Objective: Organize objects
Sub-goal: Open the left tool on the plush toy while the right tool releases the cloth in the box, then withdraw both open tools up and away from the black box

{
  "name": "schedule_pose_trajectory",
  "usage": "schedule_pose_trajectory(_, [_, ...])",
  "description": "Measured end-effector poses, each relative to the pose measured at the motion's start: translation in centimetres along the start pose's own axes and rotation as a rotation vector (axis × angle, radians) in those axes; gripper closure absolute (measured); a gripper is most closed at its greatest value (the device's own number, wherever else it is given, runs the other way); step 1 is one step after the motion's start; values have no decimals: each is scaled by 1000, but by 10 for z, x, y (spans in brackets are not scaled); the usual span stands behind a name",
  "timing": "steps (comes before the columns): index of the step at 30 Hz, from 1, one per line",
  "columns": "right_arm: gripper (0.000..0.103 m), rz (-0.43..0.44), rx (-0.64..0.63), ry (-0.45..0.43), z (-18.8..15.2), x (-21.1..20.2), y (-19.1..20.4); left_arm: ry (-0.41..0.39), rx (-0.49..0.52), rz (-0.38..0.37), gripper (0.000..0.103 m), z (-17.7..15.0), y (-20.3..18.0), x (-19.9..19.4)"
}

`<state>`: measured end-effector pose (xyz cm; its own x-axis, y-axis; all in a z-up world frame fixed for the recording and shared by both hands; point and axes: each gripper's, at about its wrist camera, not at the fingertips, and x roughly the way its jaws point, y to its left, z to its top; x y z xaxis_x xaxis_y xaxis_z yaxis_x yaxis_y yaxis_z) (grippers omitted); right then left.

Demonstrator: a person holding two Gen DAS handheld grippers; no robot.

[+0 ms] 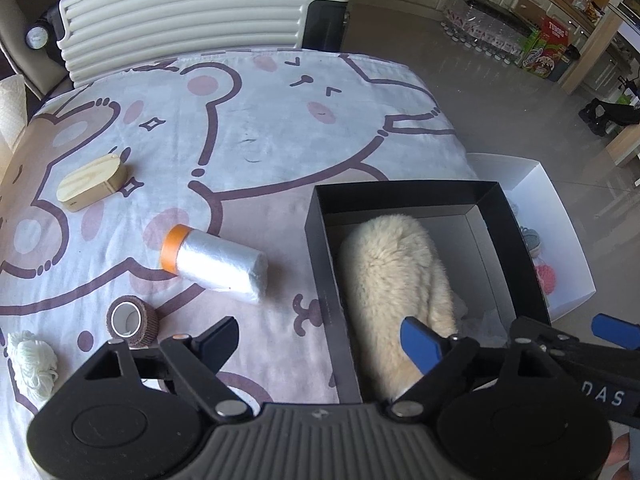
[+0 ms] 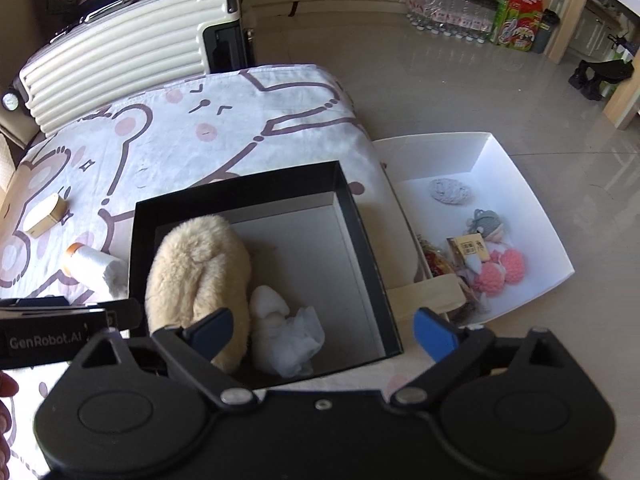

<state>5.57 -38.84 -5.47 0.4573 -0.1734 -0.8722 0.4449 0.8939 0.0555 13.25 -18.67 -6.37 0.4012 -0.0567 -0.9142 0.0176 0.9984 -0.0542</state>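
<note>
A black open box (image 1: 320, 248) stands on the cartoon-print cloth and holds a cream fluffy plush (image 1: 396, 276). My left gripper (image 1: 320, 344) hangs open over the box's near left wall, with its blue pad just above the plush and nothing gripped. In the right wrist view the plush (image 2: 196, 272) lies along the left side of the box (image 2: 360, 240), beside a crumpled white cloth (image 2: 288, 332). My right gripper (image 2: 322, 332) is open above the box's near edge, holding nothing. On the cloth lie a plastic-film roll with an orange end (image 1: 216, 264), a wooden oval case (image 1: 92, 182), a brown tape roll (image 1: 132, 320) and a white yarn bundle (image 1: 32, 364).
A white box (image 2: 500, 168) lower on the right holds knitted toys and small packets. A cream ribbed suitcase (image 1: 192, 8) stands behind the table. Tiled floor with bottles and cartons lies beyond the table's right edge.
</note>
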Motion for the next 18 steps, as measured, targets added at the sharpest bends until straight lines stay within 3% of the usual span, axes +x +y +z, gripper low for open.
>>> schedule_pose_trajectory(6, [0,-39,6,-17,-3,-9,-5,7,15,49,1,-5,2,-3])
schedule_pose_trajectory(18, [0,-58,-4,-22,-11,-23,-9,24,27,117,0,-13,4,-7])
